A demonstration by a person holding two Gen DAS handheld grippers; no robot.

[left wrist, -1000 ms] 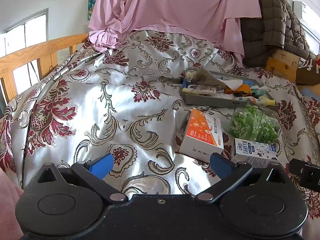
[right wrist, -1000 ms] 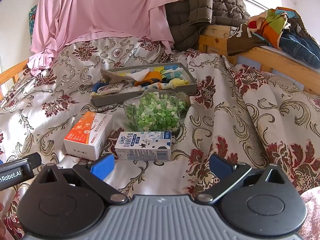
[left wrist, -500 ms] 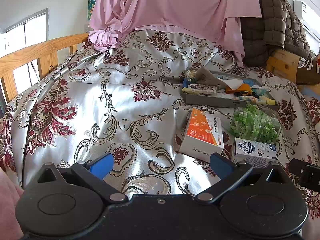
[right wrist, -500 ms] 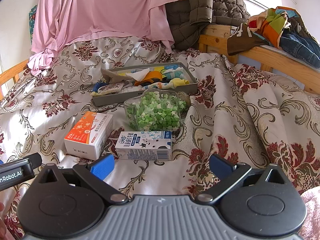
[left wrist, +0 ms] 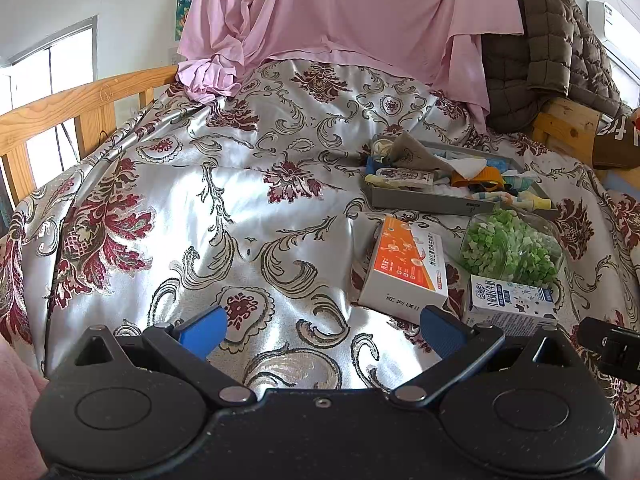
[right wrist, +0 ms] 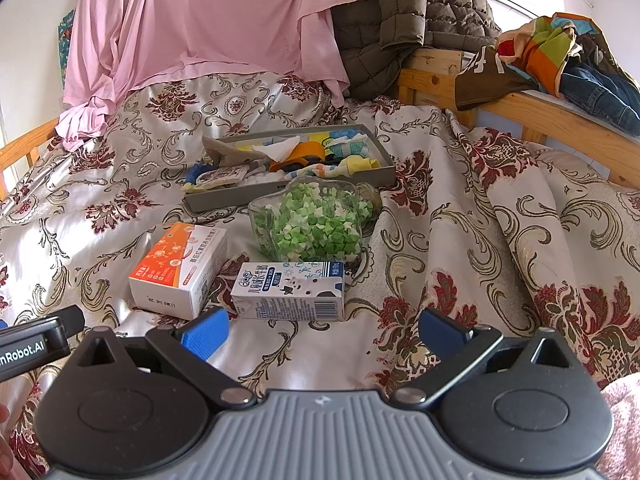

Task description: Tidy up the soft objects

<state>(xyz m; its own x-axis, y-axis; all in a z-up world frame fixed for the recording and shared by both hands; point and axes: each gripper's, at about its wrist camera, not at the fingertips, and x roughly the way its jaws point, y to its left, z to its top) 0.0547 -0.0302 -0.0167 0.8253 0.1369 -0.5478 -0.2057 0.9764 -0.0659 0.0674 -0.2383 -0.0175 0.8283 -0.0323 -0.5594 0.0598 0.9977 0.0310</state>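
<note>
Both my grippers hang over the bedspread (right wrist: 460, 240), jaws spread, nothing held. Left gripper (left wrist: 322, 330); right gripper (right wrist: 324, 332). The soft items lie in the grey tray (right wrist: 288, 194), ahead and well apart, behind the clear container of green bits (right wrist: 316, 224). Tray's long axis runs left-right across the right view. Right gripper judged nearer. Milk carton (right wrist: 290, 290) and orange-white box (right wrist: 180, 268): Chinese print, unreadable. Left gripper body reads "nRobot.AI".

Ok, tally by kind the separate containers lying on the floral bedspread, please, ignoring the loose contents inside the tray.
Printed cardboard boxes: 2, the orange-and-white box and the blue-and-white milk carton.
Clear glass jar of green paper stars: 1.
Grey rectangular tray of soft items: 1.
Total: 4.
</note>
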